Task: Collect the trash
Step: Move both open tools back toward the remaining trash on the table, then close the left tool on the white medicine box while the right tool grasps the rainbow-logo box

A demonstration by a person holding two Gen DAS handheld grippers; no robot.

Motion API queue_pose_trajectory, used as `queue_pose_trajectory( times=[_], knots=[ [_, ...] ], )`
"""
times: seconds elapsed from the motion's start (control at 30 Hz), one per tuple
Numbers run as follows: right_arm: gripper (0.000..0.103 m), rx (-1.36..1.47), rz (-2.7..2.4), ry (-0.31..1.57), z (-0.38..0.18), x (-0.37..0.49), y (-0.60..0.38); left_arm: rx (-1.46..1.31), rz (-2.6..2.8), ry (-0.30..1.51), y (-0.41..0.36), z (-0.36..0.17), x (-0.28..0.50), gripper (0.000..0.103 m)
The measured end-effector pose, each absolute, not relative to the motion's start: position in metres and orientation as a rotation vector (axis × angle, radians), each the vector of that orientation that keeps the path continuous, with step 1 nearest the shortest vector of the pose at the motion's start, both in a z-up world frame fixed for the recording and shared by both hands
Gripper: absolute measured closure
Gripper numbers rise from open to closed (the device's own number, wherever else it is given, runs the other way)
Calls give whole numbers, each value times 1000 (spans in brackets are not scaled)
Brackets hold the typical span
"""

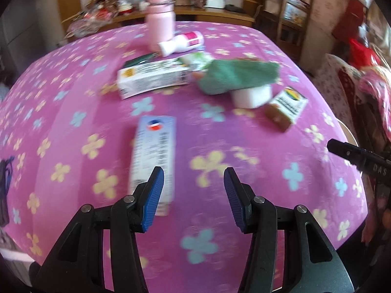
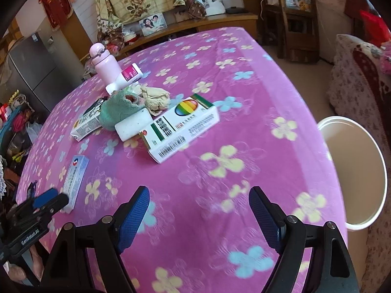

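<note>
Trash lies on a table under a pink flowered cloth. A light blue box lies just ahead of my left gripper, which is open and empty above the cloth. Farther back lie a long white box, a green cloth, a white block and a rainbow-printed box. My right gripper is open and empty over bare cloth, short of the rainbow-printed box. Crumpled tissue sits behind the green cloth. The left gripper shows beside the light blue box.
A white bin stands on the floor past the table's right edge. A pink bottle stands at the back with a white bottle lying against it. A wooden shelf, a chair and a covered sofa surround the table.
</note>
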State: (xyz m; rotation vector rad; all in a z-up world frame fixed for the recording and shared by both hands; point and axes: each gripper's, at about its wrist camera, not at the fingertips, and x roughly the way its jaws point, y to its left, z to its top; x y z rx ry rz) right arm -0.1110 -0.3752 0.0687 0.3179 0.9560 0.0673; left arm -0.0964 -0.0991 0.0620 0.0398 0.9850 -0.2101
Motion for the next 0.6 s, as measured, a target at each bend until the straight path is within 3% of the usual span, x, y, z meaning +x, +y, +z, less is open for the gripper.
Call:
queue_pose_trajectory(
  times=[0.6],
  knots=[
    [21,308,-139,1007,52,20,-363,-75,-150,1015,-42,54,-81,54]
  ],
)
